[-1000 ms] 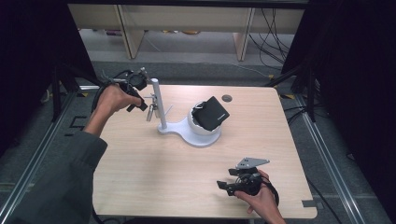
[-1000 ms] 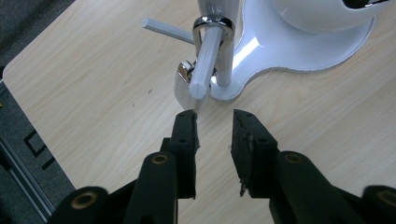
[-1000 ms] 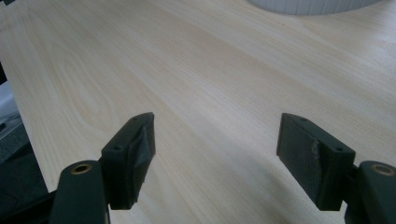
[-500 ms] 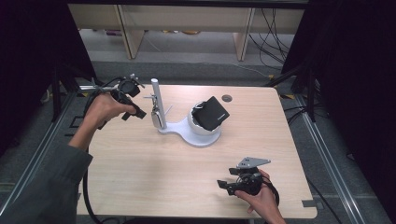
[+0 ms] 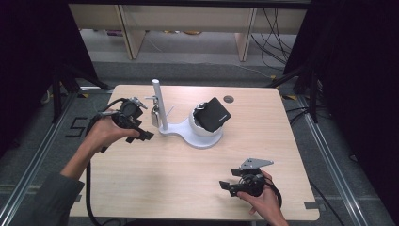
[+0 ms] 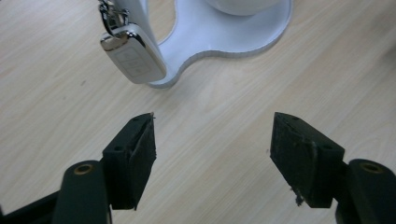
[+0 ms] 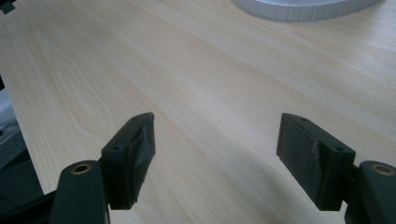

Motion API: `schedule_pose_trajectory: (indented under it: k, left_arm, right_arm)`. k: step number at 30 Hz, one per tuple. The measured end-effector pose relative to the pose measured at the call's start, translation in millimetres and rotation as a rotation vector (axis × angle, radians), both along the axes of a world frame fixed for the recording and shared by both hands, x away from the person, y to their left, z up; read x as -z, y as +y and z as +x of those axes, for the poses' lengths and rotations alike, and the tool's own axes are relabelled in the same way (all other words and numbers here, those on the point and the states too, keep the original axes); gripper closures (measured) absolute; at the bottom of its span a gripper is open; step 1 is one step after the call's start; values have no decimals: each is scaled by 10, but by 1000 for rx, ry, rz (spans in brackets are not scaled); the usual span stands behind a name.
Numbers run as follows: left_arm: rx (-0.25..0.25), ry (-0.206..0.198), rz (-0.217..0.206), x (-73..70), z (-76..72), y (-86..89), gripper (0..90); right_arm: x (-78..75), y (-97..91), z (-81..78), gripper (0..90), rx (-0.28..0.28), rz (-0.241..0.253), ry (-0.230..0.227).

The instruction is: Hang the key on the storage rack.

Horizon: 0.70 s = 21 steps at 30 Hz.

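A: Where is the left gripper (image 5: 141, 133)?

B: In the left hand (image 5: 106, 134), over the wooden table (image 5: 155, 174) near its left edge. In the left gripper view its jaws are spread wide with bare wood between them; nothing is pinched.

A: And what lies ahead of it?

B: A white key fob (image 6: 133, 58) hangs just beyond the tips, toward its left jaw, clipped by a metal ring to the upright post (image 5: 159, 104) of a white stand (image 5: 200, 136). The fob is apart from both jaws. The stand's curved base (image 6: 224, 37) sits farther ahead.

A: Anything on that stand?

B: A black wallet-like case (image 5: 213, 115), tilted, rests on the rounded part, on the far side of the post from the left gripper.

A: The right gripper (image 5: 230, 187)?

B: Held in the right hand (image 5: 259, 197) low over the near right part of the table, jaws likewise wide apart and empty. The stand's base rim (image 7: 303, 10) lies well ahead of it.
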State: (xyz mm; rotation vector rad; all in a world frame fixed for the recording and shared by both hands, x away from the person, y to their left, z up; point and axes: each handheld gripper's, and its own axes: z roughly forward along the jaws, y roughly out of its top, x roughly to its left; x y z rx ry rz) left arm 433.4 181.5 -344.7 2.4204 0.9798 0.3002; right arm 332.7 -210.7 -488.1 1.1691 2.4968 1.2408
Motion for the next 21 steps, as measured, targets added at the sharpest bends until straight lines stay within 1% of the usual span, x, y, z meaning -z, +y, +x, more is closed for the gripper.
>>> schedule_pose_trajectory:
  k: [2, 4, 5, 7, 10, 11, 12, 13, 14, 15, 16, 19, 21]
  left_arm:
    - [16, -2, -20, 56, -59, -6, 298]
    - [23, -3, -29, 121, -127, -30, 293]
    - [24, -5, -38, 151, -157, -42, 289]
    - [39, -2, -48, 197, -216, -63, 279]
    - [57, 14, -67, 311, -334, -102, 264]
    - [57, 14, -67, 311, -334, -102, 263]
    - [70, 21, -82, 387, -394, -122, 260]
    - [77, 26, -92, 426, -425, -137, 259]
    - [92, 31, -92, 458, -454, -145, 259]
    - [103, 32, -92, 492, -491, -160, 259]
    - [112, 30, -98, 520, -518, -172, 256]
    - [128, 29, -92, 568, -586, -202, 246]
    - [134, 25, -77, 596, -622, -217, 245]
  right_arm:
    - [-1, -1, -1, 291, 1, 4, 4]
    - [-2, -2, 0, 290, 0, 5, 5]
    - [4, 0, 3, 290, 1, 6, -7]
    - [0, -1, 4, 290, -3, 5, -7]
    - [-6, 4, 3, 290, -6, 4, -11]
    - [-1, 15, 0, 290, -8, 7, -1]
    - [15, 13, 18, 290, -15, -5, -25]
    - [18, 15, 19, 290, -19, -9, -17]
    - [19, 16, 18, 290, -19, -17, -12]
    - [22, 30, 8, 290, -8, -6, 7]
    - [22, 37, 15, 290, -14, -8, 0]
    - [19, 35, 22, 290, -17, -9, -5]
    - [20, 38, 20, 289, -17, -11, -4]
